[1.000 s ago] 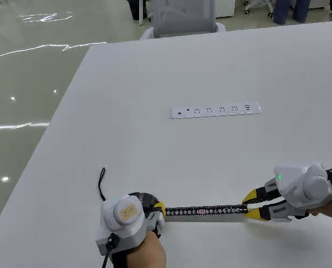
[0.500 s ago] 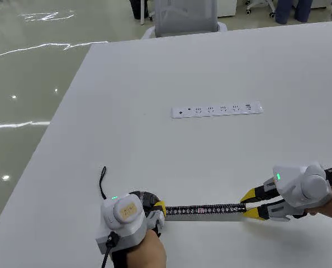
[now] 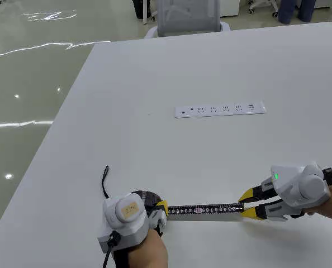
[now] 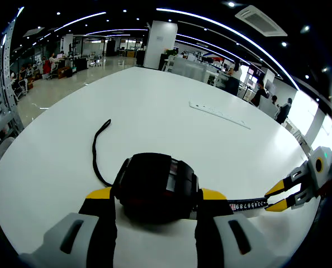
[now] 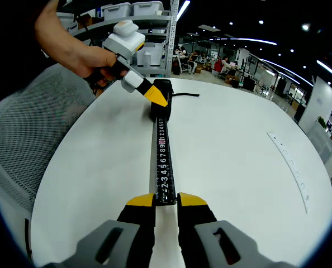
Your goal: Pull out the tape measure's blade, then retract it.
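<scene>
A black tape measure (image 4: 155,185) rests on the white table, its case (image 3: 151,201) clamped between the yellow-tipped jaws of my left gripper (image 4: 155,195) near the front edge. Its black blade (image 3: 205,209) with white numbers runs out to the right along the tabletop. My right gripper (image 3: 244,204) is shut on the blade's free end (image 5: 165,196), with the blade (image 5: 162,153) stretching straight away to the case (image 5: 162,89). A thin black wrist strap (image 3: 104,181) trails from the case toward the table's left edge.
A white power strip (image 3: 219,109) lies flat at the middle of the table, well beyond the tape. The table's left edge (image 3: 54,120) drops to a glossy floor. A grey mesh chair (image 3: 187,17) stands at the far end.
The right gripper has drifted slightly toward the case, so a little less blade is showing. The left gripper still holds the case in place.
</scene>
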The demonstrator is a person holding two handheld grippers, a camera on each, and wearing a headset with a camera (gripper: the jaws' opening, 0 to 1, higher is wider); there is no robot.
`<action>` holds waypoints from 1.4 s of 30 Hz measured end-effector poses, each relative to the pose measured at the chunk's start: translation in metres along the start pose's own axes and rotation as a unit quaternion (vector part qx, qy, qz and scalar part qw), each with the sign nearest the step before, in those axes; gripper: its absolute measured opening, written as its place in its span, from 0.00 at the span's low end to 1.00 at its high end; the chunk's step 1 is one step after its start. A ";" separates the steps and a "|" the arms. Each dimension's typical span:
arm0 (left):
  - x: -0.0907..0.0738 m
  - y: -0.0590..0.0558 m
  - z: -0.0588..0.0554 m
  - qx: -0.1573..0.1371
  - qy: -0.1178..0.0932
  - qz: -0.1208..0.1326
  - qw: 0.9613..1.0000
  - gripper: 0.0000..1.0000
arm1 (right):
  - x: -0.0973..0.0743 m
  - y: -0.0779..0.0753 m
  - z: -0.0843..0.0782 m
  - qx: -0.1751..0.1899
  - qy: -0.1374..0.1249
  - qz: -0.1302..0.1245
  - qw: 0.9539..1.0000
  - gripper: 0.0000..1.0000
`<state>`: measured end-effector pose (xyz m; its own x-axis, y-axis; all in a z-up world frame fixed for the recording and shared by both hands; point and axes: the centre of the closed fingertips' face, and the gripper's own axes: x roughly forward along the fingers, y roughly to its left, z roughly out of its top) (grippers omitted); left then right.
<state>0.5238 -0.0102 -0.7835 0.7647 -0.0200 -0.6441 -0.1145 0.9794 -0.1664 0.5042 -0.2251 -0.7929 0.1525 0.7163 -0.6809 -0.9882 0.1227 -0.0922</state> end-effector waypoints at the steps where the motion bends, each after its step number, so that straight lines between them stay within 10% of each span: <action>1: 0.000 0.000 0.000 0.000 0.000 0.000 1.000 0.52 | 0.000 0.000 0.000 0.000 0.000 0.000 1.000 0.14; 42: -0.001 0.000 0.001 -0.007 0.002 -0.003 1.000 0.52 | 0.012 -0.002 0.013 -0.003 -0.004 0.008 1.000 0.13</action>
<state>0.5232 -0.0096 -0.7824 0.7623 -0.0274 -0.6466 -0.1190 0.9761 -0.1817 0.5078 -0.2079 -0.7910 0.1366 0.7239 -0.6763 -0.9906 0.1064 -0.0862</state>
